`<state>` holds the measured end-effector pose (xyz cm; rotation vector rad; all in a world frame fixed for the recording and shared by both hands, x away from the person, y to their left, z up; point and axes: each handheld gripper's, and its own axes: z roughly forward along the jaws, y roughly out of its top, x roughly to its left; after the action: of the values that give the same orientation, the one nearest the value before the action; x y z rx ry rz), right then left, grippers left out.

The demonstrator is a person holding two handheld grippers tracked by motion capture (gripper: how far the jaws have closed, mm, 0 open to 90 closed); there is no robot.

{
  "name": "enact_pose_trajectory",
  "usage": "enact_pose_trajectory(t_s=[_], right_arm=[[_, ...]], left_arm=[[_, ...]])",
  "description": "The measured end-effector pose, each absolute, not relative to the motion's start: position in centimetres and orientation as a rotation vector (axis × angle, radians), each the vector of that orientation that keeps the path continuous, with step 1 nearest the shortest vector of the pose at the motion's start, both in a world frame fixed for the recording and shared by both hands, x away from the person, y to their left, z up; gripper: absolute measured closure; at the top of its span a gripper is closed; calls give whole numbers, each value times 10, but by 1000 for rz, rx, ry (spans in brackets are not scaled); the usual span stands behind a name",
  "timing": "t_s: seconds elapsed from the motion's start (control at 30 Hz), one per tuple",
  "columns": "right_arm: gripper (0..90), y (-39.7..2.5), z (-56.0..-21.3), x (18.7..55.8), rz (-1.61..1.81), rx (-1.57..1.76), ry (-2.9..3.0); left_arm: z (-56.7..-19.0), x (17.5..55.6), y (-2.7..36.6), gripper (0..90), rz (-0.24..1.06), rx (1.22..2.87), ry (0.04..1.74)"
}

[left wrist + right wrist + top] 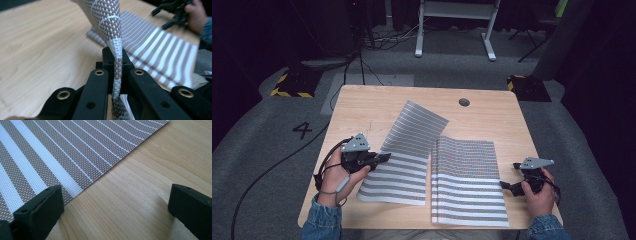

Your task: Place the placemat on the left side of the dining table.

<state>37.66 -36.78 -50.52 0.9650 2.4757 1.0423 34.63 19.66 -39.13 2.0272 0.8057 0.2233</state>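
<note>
Two striped woven placemats lie on the wooden table (362,102). The left placemat (404,152) is raised along its left edge, where my left gripper (382,157) is shut on it. In the left gripper view that placemat edge (117,67) runs upright between the black jaws. The right placemat (467,182) lies flat near the front edge. My right gripper (508,186) stands open just off its right edge, low over the bare wood. In the right gripper view that flat placemat (62,152) spreads to the upper left, with nothing between the jaws.
A round cable hole (464,102) sits near the table's far edge. Beyond the table stand a white desk frame (454,25) and yellow-black floor markers (292,85). Grey carpet surrounds the table, and a black cable (272,165) trails off to the left.
</note>
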Motion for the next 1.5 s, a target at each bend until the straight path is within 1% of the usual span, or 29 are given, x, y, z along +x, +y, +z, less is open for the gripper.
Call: enact_pose_trajectory(t_s=[0.03,0.2,0.37,0.4,0.43,0.47,0.5,0.53,0.57,0.6,0.63,0.67,0.73,0.9,0.97,1.0,1.03,1.07,1.1,1.13,1.2,1.23,1.5], right_arm=[[3,-368,-505,377,1042,965,2476],[3,-368,-505,376,1042,965,2476],[3,-368,-505,376,1041,966,2475],[2,-368,-505,376,1041,965,2476],[3,-368,-505,376,1041,965,2476],[3,-368,-505,376,1041,965,2475],[2,-368,-505,376,1041,965,2475],[2,-368,-505,376,1041,965,2475],[3,-368,-505,376,1041,965,2475],[3,-368,-505,376,1041,965,2475],[3,-368,-505,376,1041,965,2475],[2,-368,-505,376,1042,965,2476],[2,-368,-505,376,1041,965,2476],[3,-368,-505,376,1041,965,2475],[3,-368,-505,376,1041,965,2475],[3,-368,-505,376,1041,965,2475],[3,-368,-505,376,1041,965,2476],[2,-368,-505,376,1041,966,2475],[3,-368,-505,376,1041,965,2476],[3,-368,-505,376,1041,965,2476],[3,-368,-505,376,1042,965,2476],[3,-368,-505,376,1041,965,2475],[2,-368,-505,376,1041,965,2475]], left_arm=[[-391,346,197,884,223,2027,806],[-417,367,202,883,180,2029,868],[-427,375,206,867,192,2028,909],[-429,376,208,822,209,2025,932],[-434,380,213,731,310,2013,1026],[-437,381,215,607,405,2017,1100],[-437,382,218,502,520,2017,1157],[-437,382,218,424,520,2017,1157],[-433,381,222,383,691,2003,1231],[-430,379,223,362,727,1986,1242],[-430,379,223,342,727,1986,1242],[-423,376,221,336,749,1948,1230],[-420,374,218,336,742,1951,1212],[-414,366,179,325,639,1981,1025],[-416,364,163,316,575,1993,973],[-416,364,163,313,575,1993,973],[-418,361,149,311,486,2048,934],[-421,360,141,310,436,2059,917],[-423,359,134,308,419,2082,891],[-423,359,134,308,419,2082,891],[-434,357,116,308,327,2134,856],[-438,357,112,308,309,2146,843],[-468,358,87,312,224,2249,840]])
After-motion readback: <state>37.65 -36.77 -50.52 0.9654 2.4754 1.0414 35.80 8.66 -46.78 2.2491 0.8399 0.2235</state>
